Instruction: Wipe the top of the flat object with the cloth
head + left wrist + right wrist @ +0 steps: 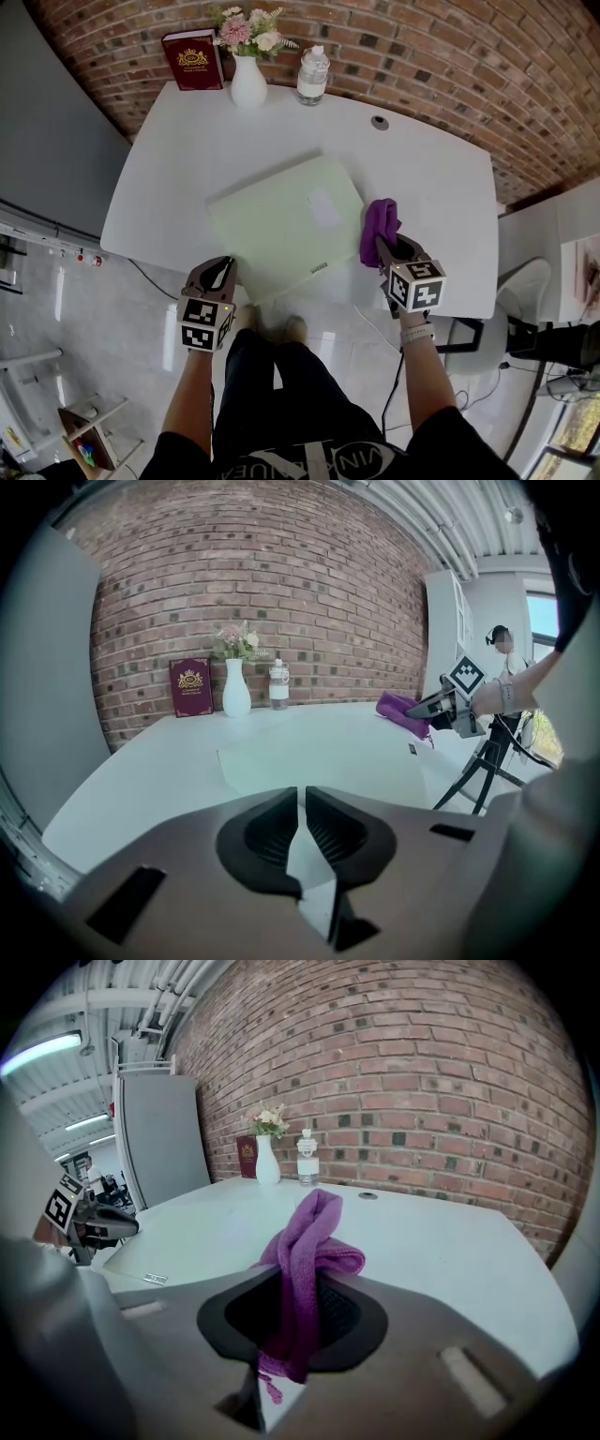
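Both forearms reach forward from the bottom of the head view, one gripper in each hand. The left gripper [218, 269] hangs at the near edge of the white counter [441, 187], just beside the near left corner of the flat object [281, 225]. Its fingers [281, 819] are pressed together with nothing between them. The right gripper [390, 247] points away from the person at the flat object's right edge. Its fingers [349, 1309] pinch a purple cloth [305, 1241], which bunches up above them and trails a frayed end below.

The flat object, a pale green sheet, lies tilted in the middle of the counter with its near edge close to the counter's rim. The cloth sits at its right side; whether it touches the sheet or the counter cannot be told.

Well beyond, along the brick wall, stand a red book [193, 61], a white vase [248, 82] of flowers and a clear bottle [312, 75]. The book's cover print is too small to read.
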{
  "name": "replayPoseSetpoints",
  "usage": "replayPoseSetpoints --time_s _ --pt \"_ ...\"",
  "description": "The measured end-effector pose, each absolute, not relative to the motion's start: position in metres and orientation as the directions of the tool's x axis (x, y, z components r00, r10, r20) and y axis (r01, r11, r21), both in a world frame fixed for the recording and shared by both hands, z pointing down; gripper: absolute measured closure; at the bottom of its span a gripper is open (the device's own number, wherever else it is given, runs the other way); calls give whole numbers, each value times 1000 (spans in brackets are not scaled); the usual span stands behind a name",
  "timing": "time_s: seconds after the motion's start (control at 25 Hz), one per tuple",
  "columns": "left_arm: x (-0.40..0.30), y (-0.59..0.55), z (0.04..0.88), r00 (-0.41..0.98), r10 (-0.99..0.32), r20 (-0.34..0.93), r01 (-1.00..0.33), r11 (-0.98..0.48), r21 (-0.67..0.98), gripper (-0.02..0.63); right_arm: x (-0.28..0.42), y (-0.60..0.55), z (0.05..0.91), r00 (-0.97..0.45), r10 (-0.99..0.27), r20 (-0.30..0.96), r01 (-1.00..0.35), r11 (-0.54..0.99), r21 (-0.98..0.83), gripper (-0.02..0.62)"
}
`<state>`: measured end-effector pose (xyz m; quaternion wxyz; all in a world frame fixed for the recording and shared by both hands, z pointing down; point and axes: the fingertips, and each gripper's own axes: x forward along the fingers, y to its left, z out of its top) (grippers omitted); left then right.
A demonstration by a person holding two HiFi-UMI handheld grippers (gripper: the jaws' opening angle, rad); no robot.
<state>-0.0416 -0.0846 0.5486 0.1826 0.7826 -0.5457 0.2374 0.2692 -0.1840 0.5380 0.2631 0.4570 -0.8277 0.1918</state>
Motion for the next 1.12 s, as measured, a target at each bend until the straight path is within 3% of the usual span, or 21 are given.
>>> replayPoseSetpoints --time_s 0.2,0.4,0.72,1.12 --pt "-37 -95 547 305 -765 568 -937 -347 36 575 280 -201 538 -384 -725 572 -908 409 -90 528" --pt "-37 -95 551 332 -749 573 -927 -371 51 577 317 -200 535 -212 -798 565 -974 217 -58 528" --pt "-33 -94 550 420 -681 600 -884 -456 101 580 295 -159 563 -268 -713 648 -953 98 -287 528" --pt "-31 -96 552 526 -582 621 -793 -599 110 580 203 -117 574 -346 -632 693 -937 267 -223 528"
